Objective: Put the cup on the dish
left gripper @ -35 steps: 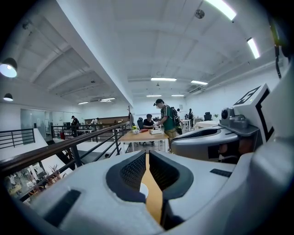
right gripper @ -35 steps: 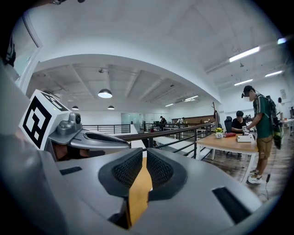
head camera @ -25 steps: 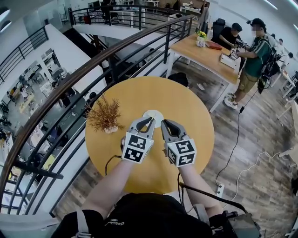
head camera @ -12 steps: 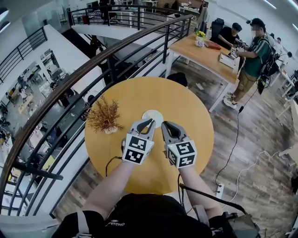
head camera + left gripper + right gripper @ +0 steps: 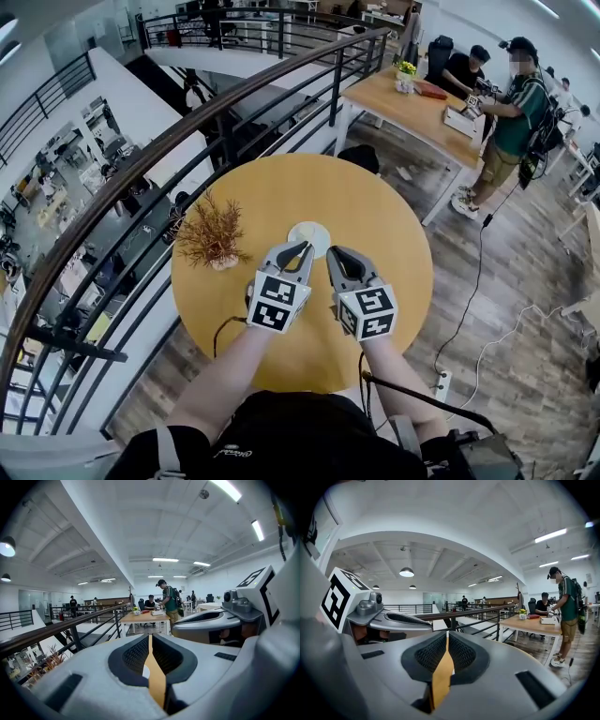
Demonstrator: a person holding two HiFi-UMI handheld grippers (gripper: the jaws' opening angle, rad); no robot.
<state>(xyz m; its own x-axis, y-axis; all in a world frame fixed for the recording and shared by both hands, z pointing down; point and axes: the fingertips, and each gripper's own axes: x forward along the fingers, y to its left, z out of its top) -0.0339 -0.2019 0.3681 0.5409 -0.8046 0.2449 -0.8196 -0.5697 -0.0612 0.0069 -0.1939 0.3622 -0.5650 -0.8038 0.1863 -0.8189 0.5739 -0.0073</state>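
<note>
table (image 5: 375, 234): round, yellow-wood top, seen in the head view.
dish (image 5: 296, 232): small white disc just off the table's centre toward 12 o'clock, flat on the top.
cup (image 5: 311, 235): hard to tell at this size. A beige patch in the dish's middle may be the cup seen from above, and no other spot on the table shows one.
left gripper (image 5: 302, 246): at 7 o'clock of the dish, tips at the dish's near rim. Its own view (image 5: 149, 637) shows the pads pressed together with nothing between them, and a sliver of white shows through the gap behind the tips.
right gripper (image 5: 334, 251): at 5 o'clock of the dish, just beside the left one. Its own view (image 5: 446, 634) shows the fingers closed tip to tip, gripping nothing.
dried plant (image 5: 211, 234): small pot at 9 o'clock of the dish, near the table's rim.
railing (image 5: 141, 164): dark curved rail running past the table at 10 o'clock.
long wooden table (image 5: 412, 108): at 1 o'clock, well apart, with two people (image 5: 511, 103) beside it.
</note>
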